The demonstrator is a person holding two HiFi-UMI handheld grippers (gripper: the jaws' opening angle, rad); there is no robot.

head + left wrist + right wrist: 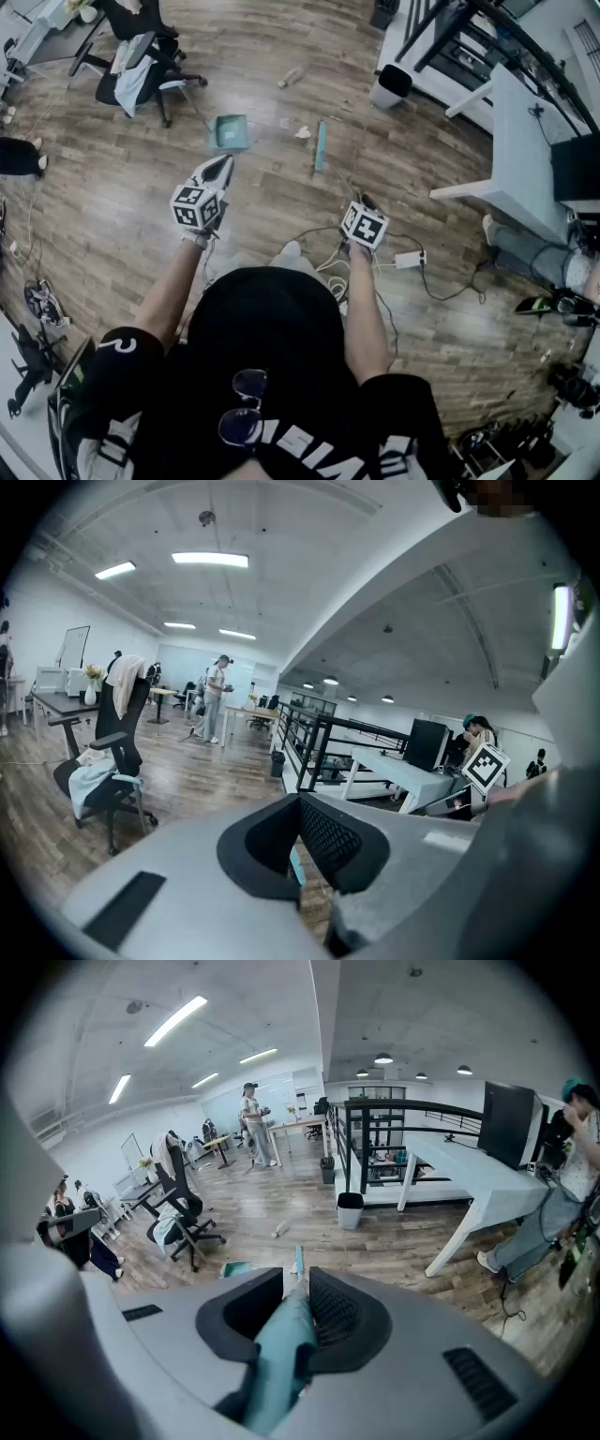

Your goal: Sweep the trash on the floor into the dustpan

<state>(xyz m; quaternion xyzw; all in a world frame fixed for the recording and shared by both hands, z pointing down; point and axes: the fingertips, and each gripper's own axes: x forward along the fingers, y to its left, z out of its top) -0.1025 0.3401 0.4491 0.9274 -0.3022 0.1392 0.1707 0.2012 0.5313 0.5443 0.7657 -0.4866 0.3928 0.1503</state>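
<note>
1. The right gripper point(298, 1321) has its jaws closed firmly on the teal broom handle point(281, 1358). The broom head point(320, 145) rests on the floor far ahead, a little to the right.
2. The left gripper point(298, 850) has its jaws drawn almost together, with only a teal sliver between them. I judge this sliver to be the handle of the dustpan point(231, 132), which stands on the floor far ahead on the left.
3. The trash is a crumpled paper point(302, 132) lying between the dustpan and the broom head, just beside the broom head. A bottle point(291, 77) lies farther away.
4. Risk: the handle is long and thin, so it may turn inside the jaws during a stroke. The head would then pass over the paper.
5. Risk: the paper is probably light. A quick stroke may send it past the side of the dustpan, or the dustpan may slide back if it is not pressed down.
6. Risk: the bottle may roll when touched and go toward the office chair point(141, 66).
7. Risk: the cables point(412, 260) lie near the person's feet on the right, and a step forward may catch them.
8. Writing: I can read no brand. The black shirt carries large white letters, but they are cut off and I cannot read them. The gripper cubes show only square markers.
</note>
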